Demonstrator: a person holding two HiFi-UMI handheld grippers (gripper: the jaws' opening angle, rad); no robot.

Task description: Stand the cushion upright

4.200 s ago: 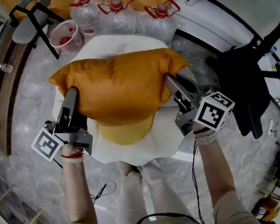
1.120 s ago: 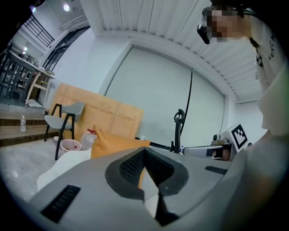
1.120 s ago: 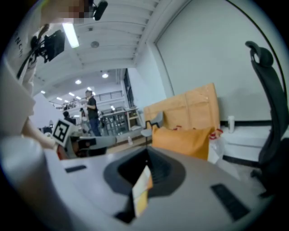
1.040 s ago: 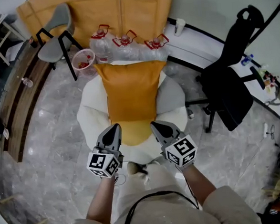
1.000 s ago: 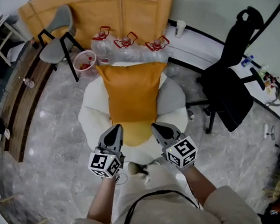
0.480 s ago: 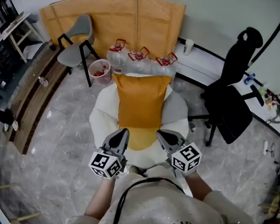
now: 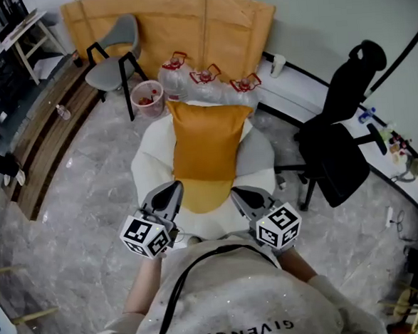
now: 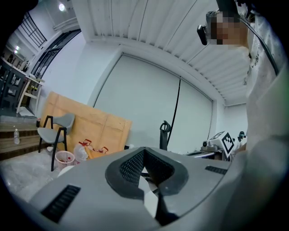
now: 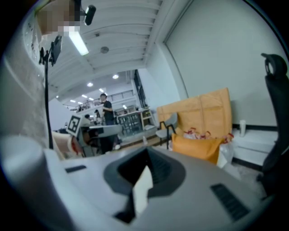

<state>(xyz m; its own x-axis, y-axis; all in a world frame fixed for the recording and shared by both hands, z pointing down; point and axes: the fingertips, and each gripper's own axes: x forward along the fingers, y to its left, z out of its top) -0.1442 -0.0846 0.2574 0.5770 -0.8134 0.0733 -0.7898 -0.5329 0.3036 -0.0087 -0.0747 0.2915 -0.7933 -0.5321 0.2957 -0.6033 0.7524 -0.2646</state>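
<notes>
The orange cushion (image 7: 207,143) stands upright on the white round armchair (image 7: 150,167), leaning against its back, above a yellow seat pad (image 7: 202,196). In the right gripper view the cushion (image 9: 201,146) shows ahead and to the right. My left gripper (image 7: 171,189) hovers in front of the chair's near edge, shut and empty, apart from the cushion. My right gripper (image 7: 239,195) is beside it, also shut with nothing in it. Both sets of jaws are closed together in the gripper views: left gripper (image 8: 146,175), right gripper (image 9: 144,175).
Three water bottles (image 7: 207,83) and a small pink basket (image 7: 147,99) sit behind the armchair. A grey chair (image 7: 112,62) and orange boards (image 7: 185,25) stand at the wall. A black office chair (image 7: 336,147) is to the right, a wooden step (image 7: 47,142) to the left.
Earlier both grippers held the cushion by its sides. Over the last second both have risen and drawn back toward the person's chest, shut throughout; the cushion stays standing.
</notes>
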